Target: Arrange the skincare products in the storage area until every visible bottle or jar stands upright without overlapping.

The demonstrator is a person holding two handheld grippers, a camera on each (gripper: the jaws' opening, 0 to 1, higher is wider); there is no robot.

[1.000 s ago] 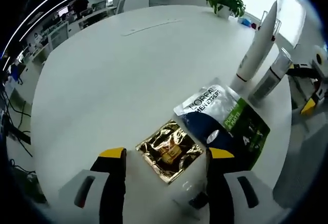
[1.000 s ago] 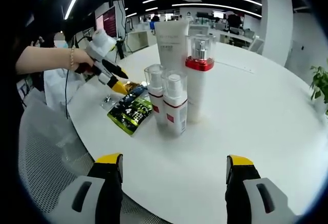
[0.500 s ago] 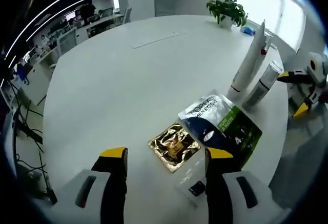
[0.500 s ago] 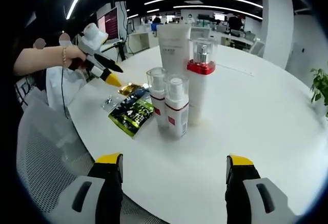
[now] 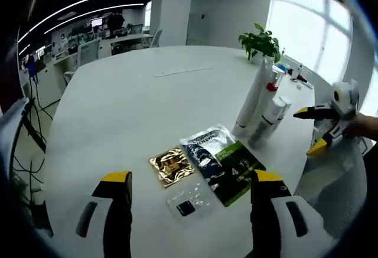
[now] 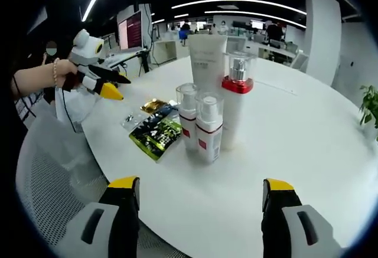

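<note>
Left gripper view: round white table (image 5: pixel 130 104), potted plant (image 5: pixel 260 42) (window beyond).

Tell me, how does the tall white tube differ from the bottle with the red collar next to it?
The white tube is taller and plain, widening to a flat top with no pump; the red-collared bottle is shorter, round, and topped by a clear cap over a silver pump. The tube stands behind, the bottle nearer the right gripper's camera. Both stand upright on the white table, with white bodies.
</note>
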